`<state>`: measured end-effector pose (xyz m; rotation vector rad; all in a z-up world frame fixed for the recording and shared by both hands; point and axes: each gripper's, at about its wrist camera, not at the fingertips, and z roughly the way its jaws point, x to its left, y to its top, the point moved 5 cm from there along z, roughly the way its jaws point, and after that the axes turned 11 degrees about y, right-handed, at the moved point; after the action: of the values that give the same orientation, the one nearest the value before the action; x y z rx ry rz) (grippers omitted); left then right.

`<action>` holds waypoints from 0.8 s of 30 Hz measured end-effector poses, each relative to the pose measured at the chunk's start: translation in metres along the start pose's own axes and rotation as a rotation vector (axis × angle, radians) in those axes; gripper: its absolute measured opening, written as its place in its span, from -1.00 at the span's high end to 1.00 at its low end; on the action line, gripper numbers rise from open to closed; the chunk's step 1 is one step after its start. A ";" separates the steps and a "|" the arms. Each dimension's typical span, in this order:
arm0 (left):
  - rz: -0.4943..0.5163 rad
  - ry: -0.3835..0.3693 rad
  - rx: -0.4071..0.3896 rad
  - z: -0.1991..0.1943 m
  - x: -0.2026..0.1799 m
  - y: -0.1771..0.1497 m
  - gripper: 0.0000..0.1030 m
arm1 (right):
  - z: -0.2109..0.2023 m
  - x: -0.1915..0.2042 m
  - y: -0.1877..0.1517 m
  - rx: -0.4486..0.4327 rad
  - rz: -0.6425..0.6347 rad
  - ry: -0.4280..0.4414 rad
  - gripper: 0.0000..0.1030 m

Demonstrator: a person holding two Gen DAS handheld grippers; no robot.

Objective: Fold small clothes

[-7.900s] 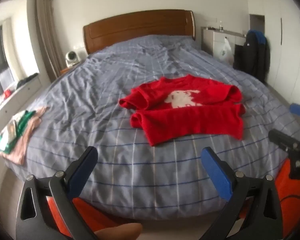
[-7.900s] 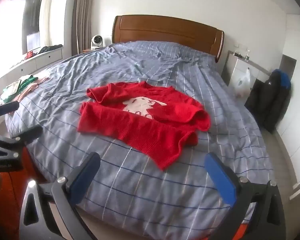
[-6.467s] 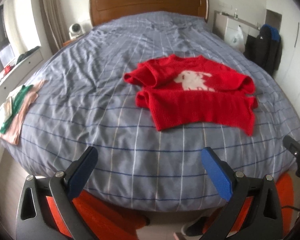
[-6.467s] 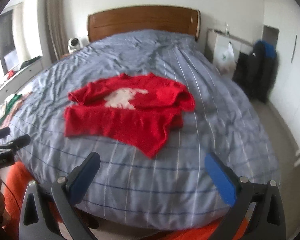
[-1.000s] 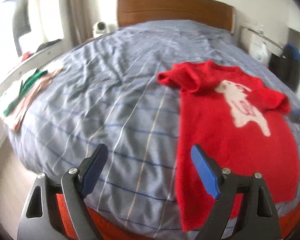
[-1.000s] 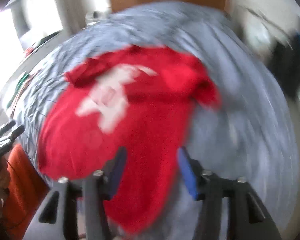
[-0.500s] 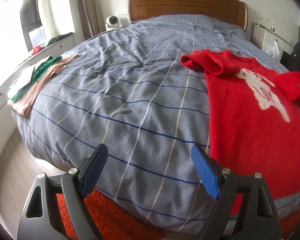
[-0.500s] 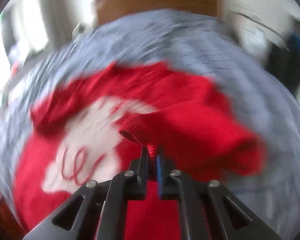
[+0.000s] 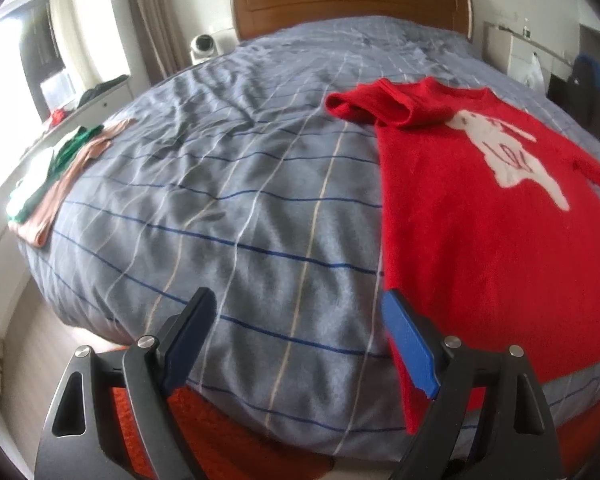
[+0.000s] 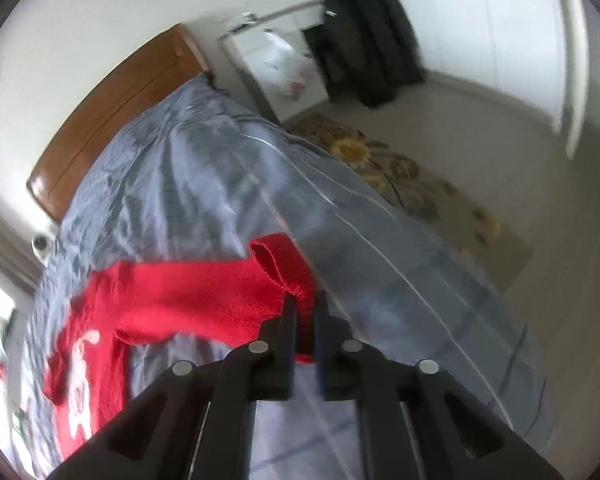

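Bedroom: wide bed [image 9: 236, 184] under a grey-blue checked cover, wooden headboard [image 9: 352, 4] at the far edge. Red sweater [image 9: 492, 216] with a white animal motif lies flat along the bed's right side, hem draped over the near edge, one sleeve bunched toward the headboard.

Left tool [image 9: 300, 344] hangs above the near edge, jaws wide, nothing between them; its right pad sits just beside the sweater's hem corner, contact unclear.

Right tool [image 10: 305, 320] is clamped narrow on the sweater's other sleeve cuff [image 10: 288, 268], lifting it off the cover and drawing the sleeve out toward the bed's right edge.

Around: folded pile of clothes [image 9: 56, 168] at the bed's left edge, green over pink. White round device [image 9: 202, 45] beside the headboard. Dark jacket [image 10: 364, 36] hanging by a white cabinet; floral rug [image 10: 416, 184] on the floor.

Right view is motion-blurred; sweater body cut off at its left. Orange material below the bed's near edge is unidentifiable.
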<state>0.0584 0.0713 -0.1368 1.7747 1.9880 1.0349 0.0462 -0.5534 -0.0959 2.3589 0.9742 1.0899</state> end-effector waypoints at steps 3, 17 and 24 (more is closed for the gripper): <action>0.001 0.010 0.007 0.003 0.002 -0.001 -0.68 | 0.004 -0.020 -0.013 0.010 0.059 0.008 0.87; 0.016 0.015 0.023 0.009 -0.002 -0.004 -0.68 | 0.014 -0.025 -0.004 -0.025 0.196 0.198 0.93; -0.005 0.019 0.046 0.013 0.003 -0.006 -0.68 | 0.038 -0.050 -0.002 0.009 0.192 0.002 0.93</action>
<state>0.0617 0.0787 -0.1494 1.7886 2.0421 1.0160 0.0516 -0.5893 -0.1467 2.5004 0.7667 1.1583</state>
